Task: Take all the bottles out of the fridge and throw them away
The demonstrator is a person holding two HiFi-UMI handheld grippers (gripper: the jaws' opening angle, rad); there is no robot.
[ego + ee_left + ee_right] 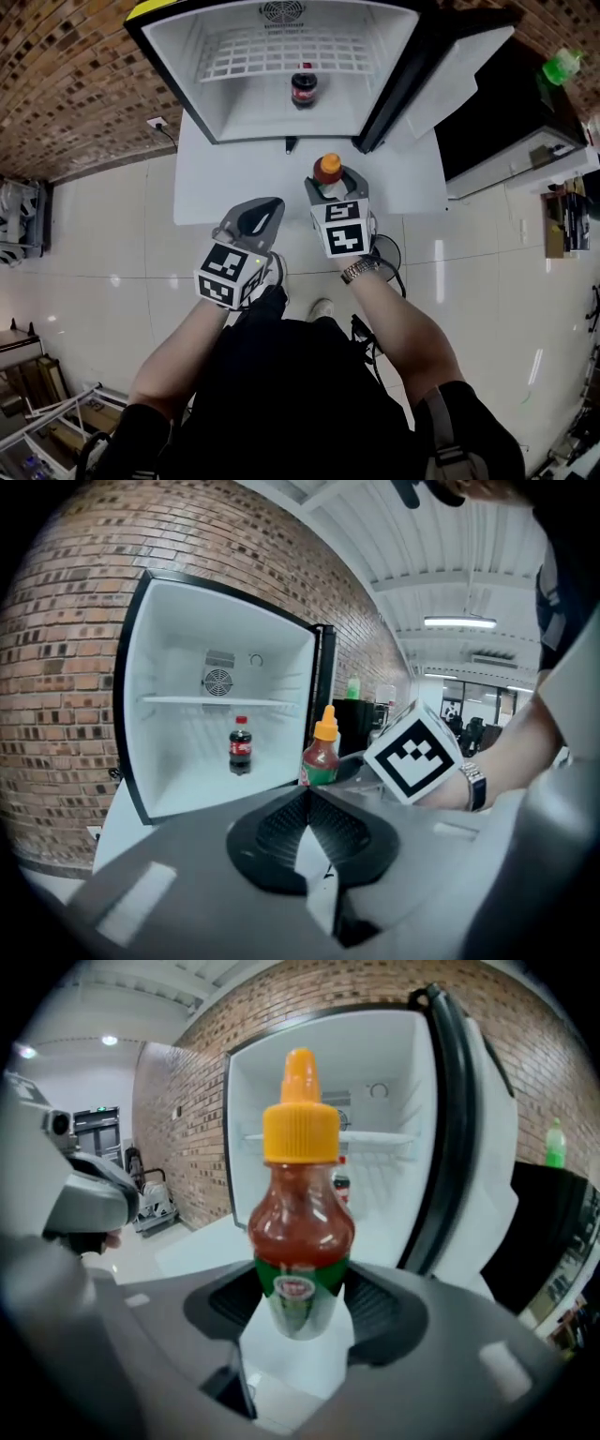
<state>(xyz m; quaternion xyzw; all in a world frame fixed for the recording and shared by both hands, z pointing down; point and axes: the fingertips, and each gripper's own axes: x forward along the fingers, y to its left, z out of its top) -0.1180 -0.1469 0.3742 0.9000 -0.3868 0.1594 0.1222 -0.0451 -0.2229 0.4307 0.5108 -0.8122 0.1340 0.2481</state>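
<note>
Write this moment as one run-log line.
right gripper: shut on sauce bottle | left gripper: shut, empty | fridge: door open | cola bottle: upright inside fridge

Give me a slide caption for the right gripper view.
Right gripper holds an orange-capped sauce bottle upright before the open fridge, where a cola bottle stands inside.

I see a brick wall [56,84] at the back, pale glossy floor tiles [94,244], a wall socket [157,123] low down, and a black cabinet [497,103] at right.

Cola bottle [304,88] in fridge [234,117] (below the shelf [244,56]), sauce bottle [327,169] outside.
</note>
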